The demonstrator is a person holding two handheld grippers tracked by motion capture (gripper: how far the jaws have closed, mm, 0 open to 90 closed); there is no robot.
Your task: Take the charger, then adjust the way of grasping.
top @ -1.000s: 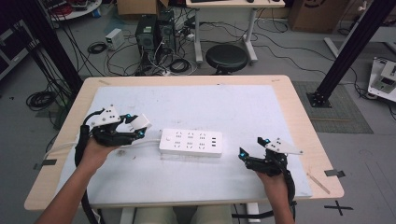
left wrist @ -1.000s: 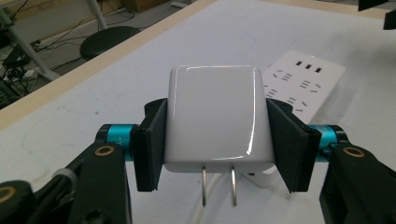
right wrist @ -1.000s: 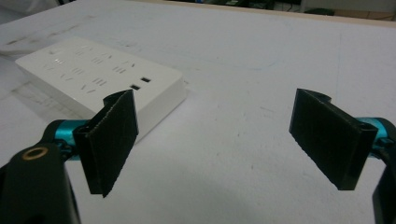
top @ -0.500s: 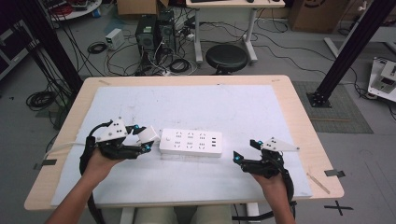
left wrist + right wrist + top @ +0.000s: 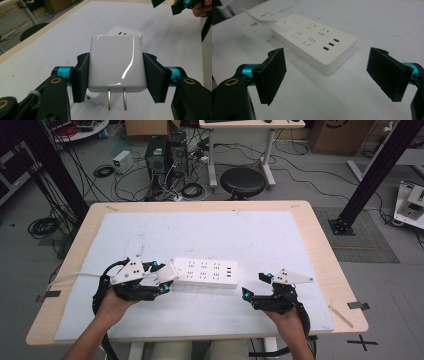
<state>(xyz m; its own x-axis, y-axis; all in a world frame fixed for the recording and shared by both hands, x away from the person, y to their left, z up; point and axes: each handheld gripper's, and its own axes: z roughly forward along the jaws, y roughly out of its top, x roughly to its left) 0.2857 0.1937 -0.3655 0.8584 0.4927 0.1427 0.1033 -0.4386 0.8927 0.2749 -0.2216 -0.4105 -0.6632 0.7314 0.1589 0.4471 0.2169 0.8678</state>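
Observation:
A white power strip (image 5: 206, 272) lies flat in the middle of the table, its sockets and USB ports facing up (image 5: 314, 40). My left gripper (image 5: 161, 279) is shut on a white plug adapter (image 5: 116, 62), two metal prongs pointing down, just at the strip's left end. The strip's far end (image 5: 126, 32) shows behind the adapter. My right gripper (image 5: 254, 287) stands open to the right of the strip, near the front edge, nothing between its pads (image 5: 273, 73).
A white mat (image 5: 260, 237) covers the wooden table (image 5: 325, 245). The strip's white cable (image 5: 75, 276) runs off to the left edge. A stool (image 5: 242, 181), computer towers and cables stand on the floor beyond the table.
My left gripper has moved down and right with the adapter, closing in on the strip's left end. My right gripper has drifted slightly left toward the strip.

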